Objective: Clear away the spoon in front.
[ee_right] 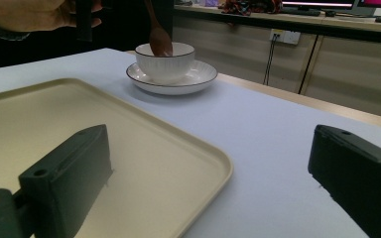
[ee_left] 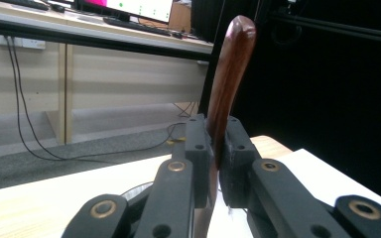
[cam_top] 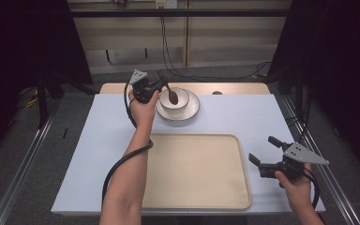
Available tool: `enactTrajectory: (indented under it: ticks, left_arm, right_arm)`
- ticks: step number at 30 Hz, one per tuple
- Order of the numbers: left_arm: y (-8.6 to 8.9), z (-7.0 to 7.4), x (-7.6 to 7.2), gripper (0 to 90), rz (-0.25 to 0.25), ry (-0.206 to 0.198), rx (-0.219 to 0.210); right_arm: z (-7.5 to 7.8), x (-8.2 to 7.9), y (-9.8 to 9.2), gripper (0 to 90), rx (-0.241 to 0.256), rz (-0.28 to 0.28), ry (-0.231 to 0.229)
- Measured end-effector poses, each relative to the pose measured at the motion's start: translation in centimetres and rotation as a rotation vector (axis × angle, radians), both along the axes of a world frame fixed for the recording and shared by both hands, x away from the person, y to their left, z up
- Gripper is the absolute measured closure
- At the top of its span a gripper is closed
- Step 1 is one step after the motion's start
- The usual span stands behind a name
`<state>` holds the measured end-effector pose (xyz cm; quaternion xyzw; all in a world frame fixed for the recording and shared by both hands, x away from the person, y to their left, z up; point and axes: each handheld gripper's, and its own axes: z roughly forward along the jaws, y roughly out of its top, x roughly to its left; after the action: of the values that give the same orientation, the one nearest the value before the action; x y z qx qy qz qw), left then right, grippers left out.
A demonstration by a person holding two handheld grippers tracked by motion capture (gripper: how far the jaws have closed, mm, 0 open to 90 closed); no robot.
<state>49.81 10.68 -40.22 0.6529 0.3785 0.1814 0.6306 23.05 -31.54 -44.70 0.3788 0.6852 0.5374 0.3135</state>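
Two grippers in use, well apart. Left gripper [cam_top: 161, 85] at the far side of the table [cam_top: 243, 117], jaws clamped tight on the handle of a brown wooden spoon [cam_top: 172, 95]; in the left gripper view the handle [ee_left: 228, 74] rises upright between the two black jaws, its rounded end above them. Spoon tilted, its scoop end down inside a white bowl [cam_top: 180, 97]. Bowl sits on a white plate [cam_top: 191, 111] with a dark rim, just beyond the far edge of a cream tray [cam_top: 225, 187]. Right gripper [cam_top: 261, 152] held at the near right corner, beside the tray, jaws spread wide, gripping nothing.
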Motion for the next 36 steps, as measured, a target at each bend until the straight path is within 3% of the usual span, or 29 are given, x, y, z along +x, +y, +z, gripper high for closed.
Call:
enactTrajectory:
  ticks: [1, 6, 18, 20, 24, 36]
  left_arm:
    - [0.2, 0.3, -0.1, 84.0, -0.008, 0.002, 0.017]
    - [0.6, 1.1, -0.4, 84.0, -0.026, 0.010, -0.008]
    - [1.6, 3.0, -1.5, 84.0, -0.068, 0.022, -0.001]
    - [1.7, 3.3, -1.7, 84.0, -0.074, 0.032, -0.024]
    - [2.3, 4.0, -2.2, 84.0, -0.087, 0.039, -0.010]
    - [3.2, 4.8, -3.6, 84.1, -0.153, 0.083, -0.010]
  right_arm:
    - [0.0, 0.0, 0.0, 2.8, -0.001, 0.000, -0.003]
    - [0.0, 0.1, 0.0, 2.7, 0.002, 0.005, -0.005]
    - [0.0, 0.1, 0.0, 2.6, 0.003, 0.001, -0.005]
    - [0.0, 0.1, 0.0, 2.6, 0.002, -0.004, -0.005]
    - [0.1, 0.0, -0.1, 2.5, 0.001, -0.001, -0.008]
    - [0.1, 0.0, 0.0, 2.6, 0.017, -0.003, -0.027]
